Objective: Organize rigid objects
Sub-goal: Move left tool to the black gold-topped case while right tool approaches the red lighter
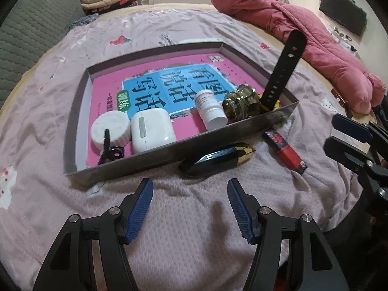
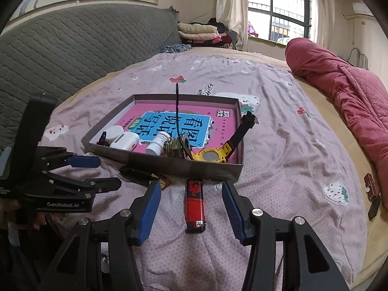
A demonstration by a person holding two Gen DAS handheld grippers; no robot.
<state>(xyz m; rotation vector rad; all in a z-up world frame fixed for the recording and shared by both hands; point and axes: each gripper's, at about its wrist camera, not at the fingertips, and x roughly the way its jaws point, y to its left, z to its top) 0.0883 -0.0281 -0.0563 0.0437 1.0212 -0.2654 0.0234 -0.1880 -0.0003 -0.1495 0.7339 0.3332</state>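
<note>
A shallow cardboard box (image 1: 155, 156) (image 2: 169, 165) lies on the bed with a pink book inside. In it are a white round jar (image 1: 110, 128), a white earbud case (image 1: 151, 129), a white pill bottle (image 1: 211, 109), a brass-coloured knob (image 1: 238, 103) and a yellow watch (image 2: 213, 155) with a black strap (image 1: 283, 69). A black-and-gold pointed object (image 1: 218, 158) and a red-and-black lighter (image 2: 194, 205) (image 1: 286, 151) lie on the bedspread just outside the box. My left gripper (image 1: 190, 206) is open, just short of the black-and-gold object. My right gripper (image 2: 191, 206) is open, with the lighter between its fingers.
A rolled red quilt (image 2: 339, 84) lies along the right of the bed. A grey padded headboard (image 2: 72, 48) and folded clothes (image 2: 198, 31) are at the far end. A small brown box (image 2: 372, 191) sits at the right bed edge.
</note>
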